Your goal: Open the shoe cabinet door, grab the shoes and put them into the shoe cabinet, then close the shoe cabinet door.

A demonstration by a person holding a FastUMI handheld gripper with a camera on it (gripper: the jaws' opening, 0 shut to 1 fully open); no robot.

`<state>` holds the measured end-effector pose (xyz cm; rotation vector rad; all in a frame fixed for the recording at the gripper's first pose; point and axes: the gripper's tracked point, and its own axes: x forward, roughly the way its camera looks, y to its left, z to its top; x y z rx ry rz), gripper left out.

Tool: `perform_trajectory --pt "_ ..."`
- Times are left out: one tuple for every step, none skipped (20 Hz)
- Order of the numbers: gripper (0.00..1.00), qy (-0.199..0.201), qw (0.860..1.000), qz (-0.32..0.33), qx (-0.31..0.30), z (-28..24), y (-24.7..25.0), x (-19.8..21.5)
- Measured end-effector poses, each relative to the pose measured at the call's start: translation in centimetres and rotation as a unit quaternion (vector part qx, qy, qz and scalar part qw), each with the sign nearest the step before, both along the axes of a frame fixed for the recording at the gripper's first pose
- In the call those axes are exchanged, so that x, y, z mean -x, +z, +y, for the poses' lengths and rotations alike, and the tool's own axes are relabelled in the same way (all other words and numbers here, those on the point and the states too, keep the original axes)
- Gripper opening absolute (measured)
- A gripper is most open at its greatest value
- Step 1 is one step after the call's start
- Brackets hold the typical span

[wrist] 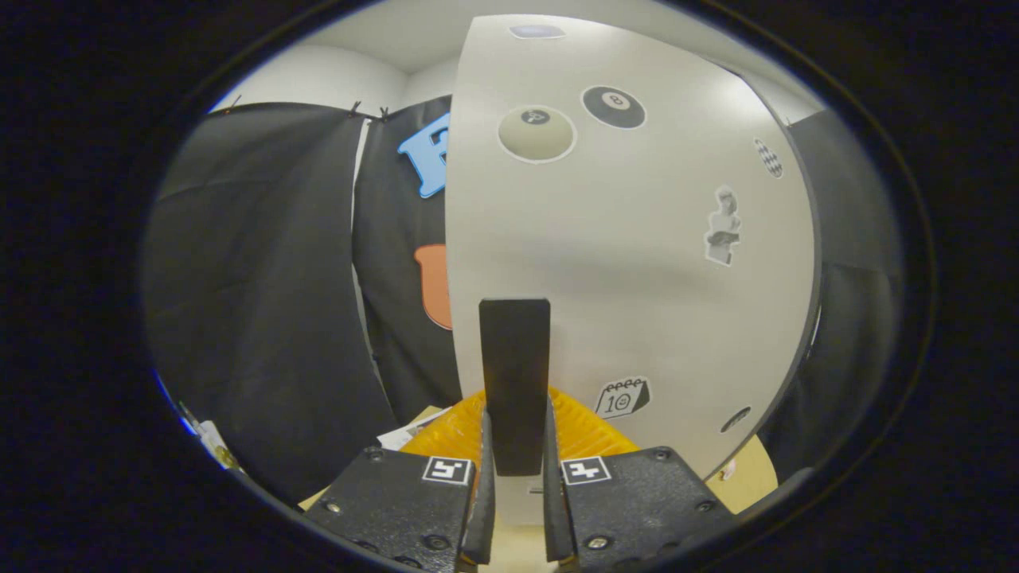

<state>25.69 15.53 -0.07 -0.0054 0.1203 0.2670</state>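
The gripper [515, 477] has both fingers pinched on the dark upright handle [514, 374] of the shoe cabinet door [637, 239], which stands just ahead, pale and covered in stickers. The door seems part-swung, since its left edge shows against the booth cloth, but whether it is opening or closing cannot be told.

Likely risks: the pinch sits low on the handle, so a pull off the hinge arc could let the fingers slide off, or twist the handle. A jerk may rock the cabinet.

An orange ribbed item [446, 434] lies just beyond the fingers at the door's foot; identity unclear, and it may block the door's sweep. Papers [402, 436] lie beside it. No shoes identifiable.
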Motion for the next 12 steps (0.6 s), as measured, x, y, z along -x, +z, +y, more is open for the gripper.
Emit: perform_trajectory --pt "0.28 0.003 1.0 0.002 -0.002 -0.6 -0.1 1.5" --pt "0.28 0.004 1.0 0.001 -0.003 -1.2 -0.2 2.7" --pt "0.27 0.004 1.0 0.001 -0.002 -1.8 -0.4 3.7" --pt "0.27 0.002 1.0 0.001 -0.002 -2.4 -0.4 4.8" --pt "0.27 0.0 1.0 -0.001 -0.002 -3.0 -0.6 5.8" --pt "0.27 -0.003 1.0 -0.001 -0.003 -3.8 -0.6 6.8" --pt "0.27 -0.007 1.0 -0.003 -0.004 -4.6 -0.7 7.7" --pt "0.27 -0.01 1.0 -0.004 -0.002 -5.3 -0.8 8.8" --pt "0.27 -0.015 1.0 -0.005 -0.003 -6.2 -1.0 9.8" --pt "0.27 -0.019 1.0 -0.006 -0.004 -6.9 -0.9 10.6" --pt "0.27 -0.023 1.0 -0.006 -0.006 -7.6 -0.9 11.3" --pt "0.27 -0.029 1.0 -0.006 -0.006 -8.5 -1.0 12.1"
